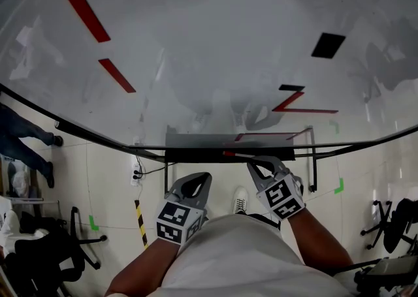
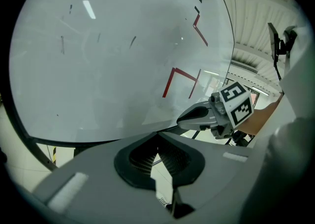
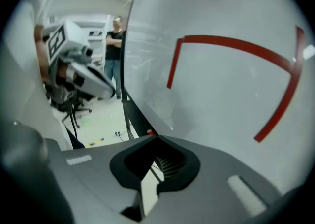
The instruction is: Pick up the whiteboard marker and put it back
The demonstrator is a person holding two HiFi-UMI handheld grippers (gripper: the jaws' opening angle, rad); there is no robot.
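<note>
A whiteboard [image 1: 196, 61] with red strokes and black magnets fills the view ahead. Its grey tray [image 1: 196, 140] runs along the bottom edge. A small red piece [image 1: 228, 154], perhaps the marker's end, lies at the tray's front lip and shows again as a red piece [image 3: 149, 132] just ahead of the right jaws. My left gripper [image 1: 208, 175] hangs below the tray with its jaws together and nothing between them. My right gripper [image 1: 251, 162] is just right of the red piece, tips closed and empty. The marker's body is not plainly visible.
The whiteboard stand's black frame [image 1: 313, 158] drops to the floor. A power strip with cables [image 1: 136, 173] and yellow-black tape [image 1: 140, 222] lie on the floor at left. Office chairs [image 1: 392, 224] stand at both sides. A person [image 3: 114, 46] stands beyond the board.
</note>
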